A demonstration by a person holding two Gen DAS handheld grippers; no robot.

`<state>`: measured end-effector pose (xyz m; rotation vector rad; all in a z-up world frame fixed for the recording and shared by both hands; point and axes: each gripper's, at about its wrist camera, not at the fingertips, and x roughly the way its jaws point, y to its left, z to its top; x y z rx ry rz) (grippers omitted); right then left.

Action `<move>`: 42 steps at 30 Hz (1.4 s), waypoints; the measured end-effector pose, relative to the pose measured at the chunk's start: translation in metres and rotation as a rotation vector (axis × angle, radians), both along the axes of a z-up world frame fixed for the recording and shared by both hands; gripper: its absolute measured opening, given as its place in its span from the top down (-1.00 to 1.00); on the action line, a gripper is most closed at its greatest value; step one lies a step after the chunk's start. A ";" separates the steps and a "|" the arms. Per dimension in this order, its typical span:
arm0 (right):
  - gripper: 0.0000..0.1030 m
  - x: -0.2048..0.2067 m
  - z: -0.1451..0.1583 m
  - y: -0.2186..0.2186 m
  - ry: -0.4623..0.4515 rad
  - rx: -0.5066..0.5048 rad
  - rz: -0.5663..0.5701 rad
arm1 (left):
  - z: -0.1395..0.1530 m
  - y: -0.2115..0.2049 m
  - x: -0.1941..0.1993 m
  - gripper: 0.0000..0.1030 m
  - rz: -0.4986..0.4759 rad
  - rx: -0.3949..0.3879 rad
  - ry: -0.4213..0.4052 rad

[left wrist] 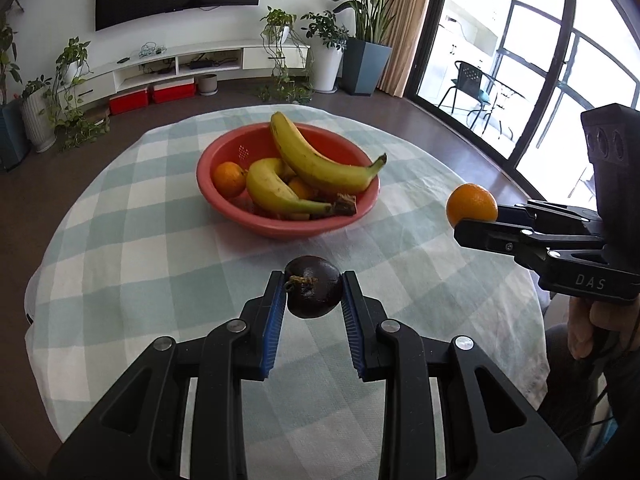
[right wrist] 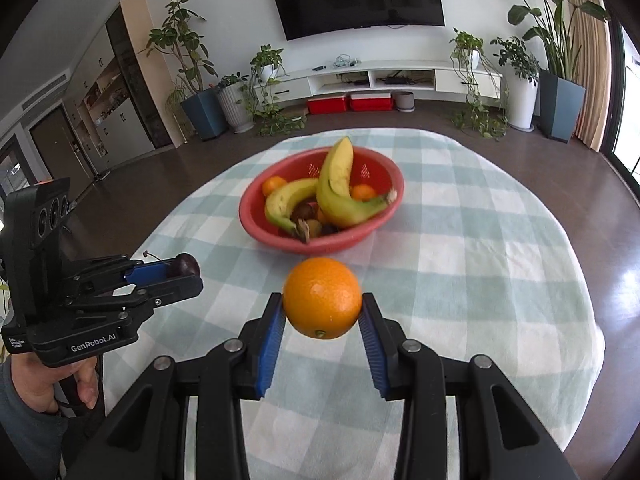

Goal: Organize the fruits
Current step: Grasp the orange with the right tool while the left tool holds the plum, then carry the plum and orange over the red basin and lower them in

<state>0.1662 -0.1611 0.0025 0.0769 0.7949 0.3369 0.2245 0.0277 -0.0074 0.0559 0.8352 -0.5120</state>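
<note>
Now | left gripper [left wrist: 314, 294] clamps smooth dark round fruit [left wrist: 313, 287] | right gripper [right wrist: 322, 312] clamps dimpled orange [right wrist: 322, 298]

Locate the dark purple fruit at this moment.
The dark purple fruit sits clamped in the left gripper, above the checked tablecloth, short of the red bowl.

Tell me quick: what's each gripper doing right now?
Left gripper: closed on the dark purple fruit, held above the table.
Right gripper: closed on the orange, also lifted.
</note>
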 end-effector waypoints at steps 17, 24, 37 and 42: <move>0.22 0.120 0.002 0.014 0.040 -0.063 0.012 | 0.012 -0.013 0.134 0.49 0.004 0.056 -0.019; 0.22 0.149 -0.019 0.013 0.078 -0.083 -0.008 | -0.004 -0.032 0.169 0.49 -0.022 0.093 -0.001; 0.21 0.169 -0.042 0.008 0.115 -0.126 -0.016 | -0.038 -0.044 0.204 0.49 -0.024 0.107 0.053; 0.21 0.169 -0.043 0.008 0.111 -0.132 -0.014 | -0.043 -0.042 0.208 0.48 -0.007 0.094 0.060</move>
